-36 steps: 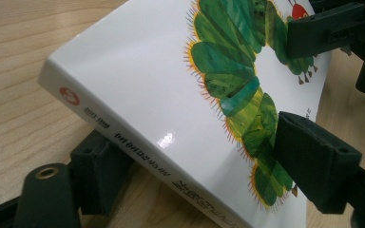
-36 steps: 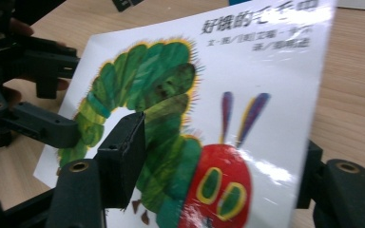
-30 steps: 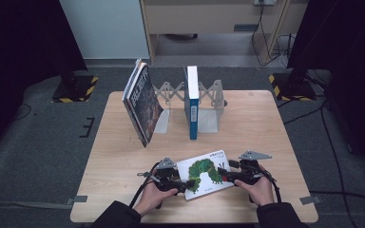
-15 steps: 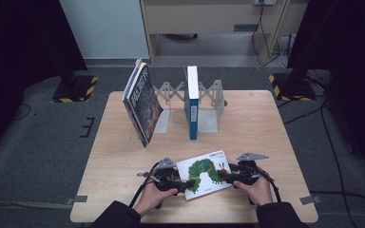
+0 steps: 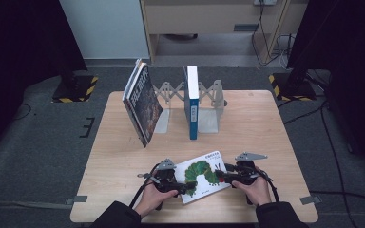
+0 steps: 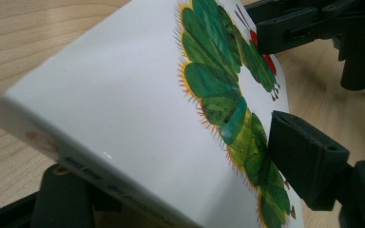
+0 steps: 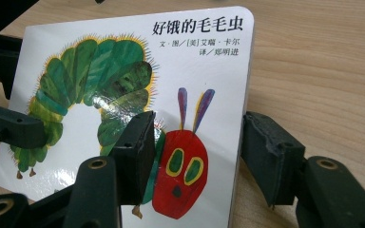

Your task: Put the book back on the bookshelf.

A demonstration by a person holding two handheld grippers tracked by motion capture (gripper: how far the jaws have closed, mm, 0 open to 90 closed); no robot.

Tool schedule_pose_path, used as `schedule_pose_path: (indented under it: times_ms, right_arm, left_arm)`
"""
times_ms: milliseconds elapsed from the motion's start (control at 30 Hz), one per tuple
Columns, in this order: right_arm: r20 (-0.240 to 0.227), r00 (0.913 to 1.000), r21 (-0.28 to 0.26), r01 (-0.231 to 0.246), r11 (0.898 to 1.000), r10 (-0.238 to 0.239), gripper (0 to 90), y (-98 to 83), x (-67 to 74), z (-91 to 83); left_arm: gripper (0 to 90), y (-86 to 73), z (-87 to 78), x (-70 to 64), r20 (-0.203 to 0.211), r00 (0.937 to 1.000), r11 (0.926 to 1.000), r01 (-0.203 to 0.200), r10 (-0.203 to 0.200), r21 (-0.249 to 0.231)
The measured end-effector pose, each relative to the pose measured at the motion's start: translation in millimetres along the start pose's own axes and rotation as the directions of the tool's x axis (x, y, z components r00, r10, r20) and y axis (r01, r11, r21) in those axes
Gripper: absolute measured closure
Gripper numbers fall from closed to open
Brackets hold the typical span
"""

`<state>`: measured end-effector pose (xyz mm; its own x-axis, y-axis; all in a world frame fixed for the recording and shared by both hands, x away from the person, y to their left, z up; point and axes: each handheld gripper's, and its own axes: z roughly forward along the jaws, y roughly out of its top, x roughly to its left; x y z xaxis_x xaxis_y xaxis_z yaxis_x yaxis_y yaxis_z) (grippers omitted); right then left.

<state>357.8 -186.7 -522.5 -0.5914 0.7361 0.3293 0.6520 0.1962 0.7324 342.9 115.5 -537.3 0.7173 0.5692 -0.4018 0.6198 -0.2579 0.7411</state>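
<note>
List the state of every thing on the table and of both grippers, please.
White caterpillar board book: closed, cover up, tilted.
Left gripper: shut on that board book.
Right gripper: open around its corner, jaws have just been closing.
Dark-covered book: closed, leaning tilted.
Blue-and-white book: closed, upright against grey metal folding bookend.

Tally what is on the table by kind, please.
Standing books: 2, a dark one and a blue-and-white one
Flat caterpillar book: 1
Book rack: 1
Total: 4
</note>
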Motion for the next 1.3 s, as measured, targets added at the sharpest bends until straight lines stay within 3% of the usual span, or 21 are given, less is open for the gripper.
schedule_pose_path:
  times_ms: [400, 733, 833, 1033, 1233, 1300]
  right_arm:
    - [-0.027, 0.9987, -0.025, -0.044, 0.999, 0.043, 40.6, -0.5, -1.8, -2.4]
    - [-0.021, 0.9996, -0.09, 0.017, 0.996, -0.019, 42.3, 6.7, -0.8, -8.6]
    - [-0.021, 0.9991, -0.111, 0.035, 0.993, -0.037, 42.3, 8.0, 0.0, -8.9]
    - [-0.024, 0.9988, -0.128, 0.039, 0.991, -0.042, 41.8, 8.3, 0.3, -8.7]
    - [-0.021, 0.9992, -0.148, 0.031, 0.989, -0.034, 41.1, 8.7, -1.9, -11.0]
    - [-0.02, 0.9993, -0.145, 0.029, 0.989, -0.033, 40.1, 8.4, -2.7, -11.6]
  left_arm:
    - [43.2, 6.1, -9.0, -5.3, 0.018, 0.9996, 0.9993, -0.023, 0.023, -0.03]
    - [59.1, 15.5, -18.6, -15.2, 0.014, 0.9973, 0.9959, -0.071, 0.072, -0.056]
    - [63.4, 18.5, -22.1, -14.7, 0.024, 0.9979, 0.9965, -0.058, 0.059, -0.06]
    - [66.5, 20.3, -23.7, -16.2, 0.032, 0.9983, 0.9977, -0.047, 0.049, -0.049]
    - [73.2, 26.1, -28.7, -23.9, 0.051, 0.9965, 0.9963, -0.063, 0.066, -0.058]
    - [73.6, 27.1, -29.2, -26.8, 0.038, 0.9958, 0.9951, -0.081, 0.083, -0.056]
